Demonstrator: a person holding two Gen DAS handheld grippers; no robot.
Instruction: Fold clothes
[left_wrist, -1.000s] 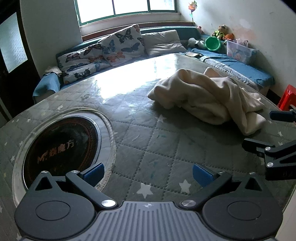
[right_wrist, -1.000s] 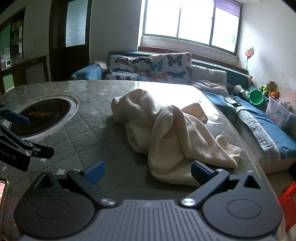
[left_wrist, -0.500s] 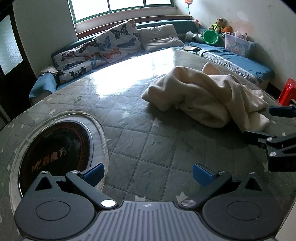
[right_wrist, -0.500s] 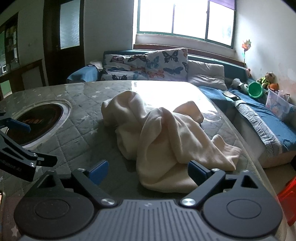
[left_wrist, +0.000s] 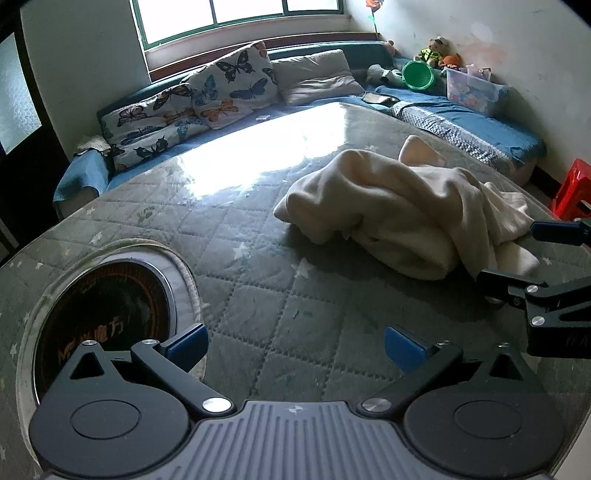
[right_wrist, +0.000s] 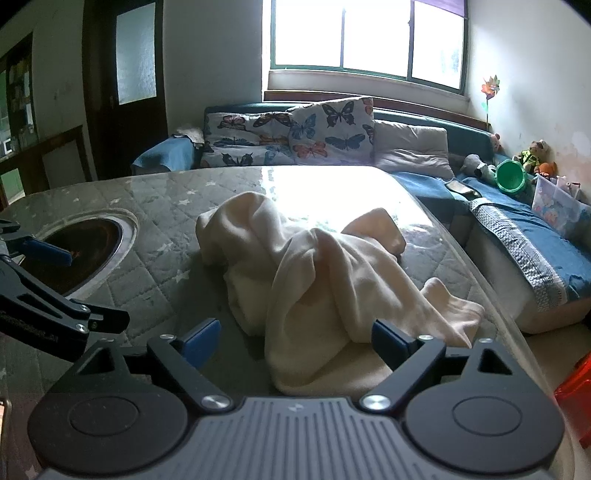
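Observation:
A cream garment (left_wrist: 406, 206) lies crumpled in a heap on the grey quilted table cover (left_wrist: 258, 280); it also shows in the right wrist view (right_wrist: 317, 280). My left gripper (left_wrist: 295, 345) is open and empty, low over the cover, well short of the garment. My right gripper (right_wrist: 295, 338) is open, its blue pads on either side of the garment's near edge, not closed on it. The right gripper's fingers (left_wrist: 554, 232) show at the right edge of the left wrist view, beside the heap.
A round dark hotplate (left_wrist: 99, 317) is set into the table at the left. Butterfly cushions (left_wrist: 207, 99) and a blue bench (left_wrist: 461, 122) line the far side. A red stool (left_wrist: 572, 188) stands past the table's right edge.
My right gripper has moved forward to the garment, whose near edge now lies between its pads. My left gripper has shifted slightly; the garment has not moved.

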